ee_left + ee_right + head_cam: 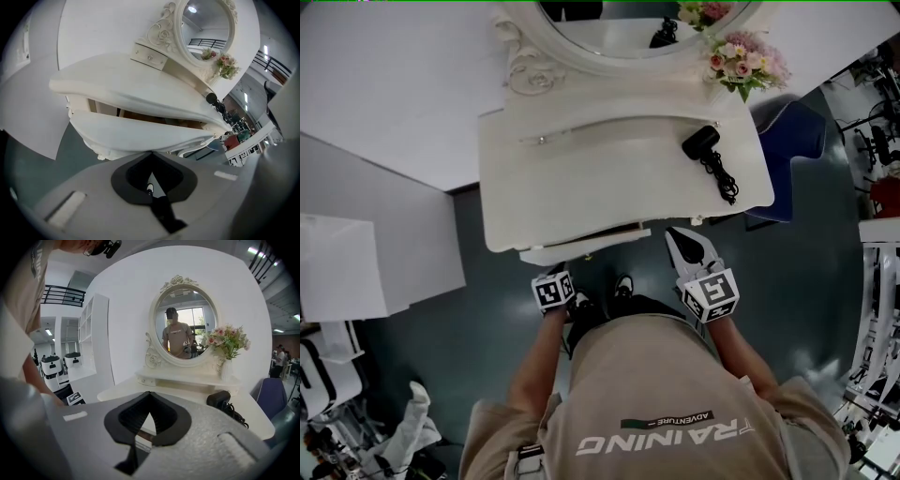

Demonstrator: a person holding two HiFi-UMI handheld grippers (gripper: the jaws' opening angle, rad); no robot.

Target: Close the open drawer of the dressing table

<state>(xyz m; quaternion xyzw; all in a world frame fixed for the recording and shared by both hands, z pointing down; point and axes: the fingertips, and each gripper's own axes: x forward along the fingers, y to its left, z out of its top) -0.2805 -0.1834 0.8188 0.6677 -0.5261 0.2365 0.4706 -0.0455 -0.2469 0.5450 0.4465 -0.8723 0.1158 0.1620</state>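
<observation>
The white dressing table [609,178] stands in front of me, and its front drawer [581,246] sticks out a little from under the top. In the left gripper view the curved drawer front [136,133] fills the middle, with a dark gap above it. My left gripper [151,153] is shut on nothing, its tips right at the drawer front's lower edge; whether they touch it I cannot tell. My right gripper [680,234] is also shut and empty, held at the table's front right edge above the top.
A black hair dryer [705,145] with its cord lies on the tabletop, and flowers [745,61] stand beside the oval mirror [185,322]. A blue chair [792,131] is at the table's right. White furniture [356,267] stands at the left.
</observation>
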